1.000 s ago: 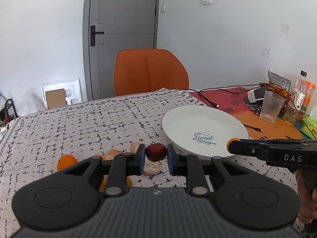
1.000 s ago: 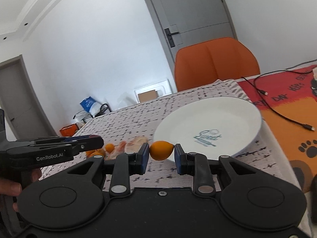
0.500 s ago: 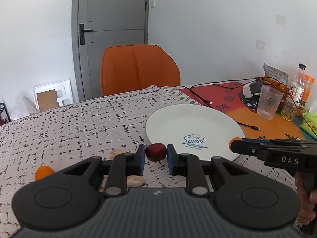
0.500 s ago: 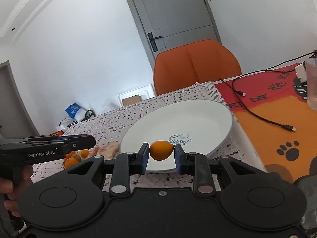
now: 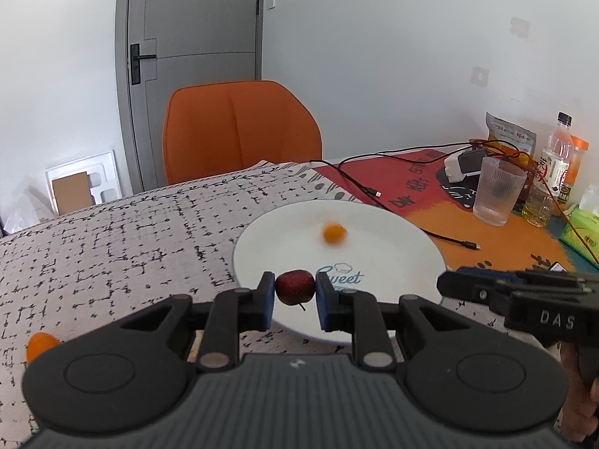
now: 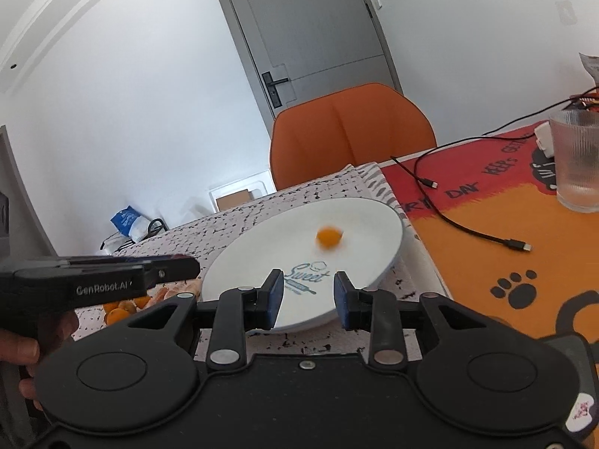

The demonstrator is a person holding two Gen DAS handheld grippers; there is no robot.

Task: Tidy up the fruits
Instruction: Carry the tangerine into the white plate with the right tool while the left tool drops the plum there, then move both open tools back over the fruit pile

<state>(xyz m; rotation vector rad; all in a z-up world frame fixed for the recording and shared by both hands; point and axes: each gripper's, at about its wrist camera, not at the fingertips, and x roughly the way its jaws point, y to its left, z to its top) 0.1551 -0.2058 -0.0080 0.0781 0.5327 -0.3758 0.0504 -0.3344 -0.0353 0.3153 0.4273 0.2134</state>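
Currently, on my rig, item by item:

Left gripper (image 5: 294,295): clenched on a small dark red fruit (image 5: 295,286), stem hanging below; I hold it over the near rim of the white plate (image 5: 393,239).

Right gripper (image 6: 307,293): released. Its jaws have just been opening and nothing sits between the blue pads; through the gap I see the plate's "Sweet" print.

Small orange fruit (image 6: 329,237): blurred, on or just above the plate's far half, apart from both grippers. I cannot tell whether it touches the surface.

White plate: on the black-and-white patterned tablecloth (image 5: 123,235), beside the orange and red mat (image 6: 498,224).

Other fruits: a cluster of orange ones (image 6: 123,308) on the cloth to the left of the plate, partly hidden behind the left gripper in the right wrist view; one more orange piece (image 5: 40,342) at the left edge of the left wrist view.

Surroundings: ribbed glass (image 5: 498,194), a bottle (image 5: 558,153) and a snack bag (image 5: 509,136) at the far right of the table; black cable (image 6: 464,224) across the mat; orange chair (image 5: 239,131) behind the table; grey door (image 5: 194,56) beyond.
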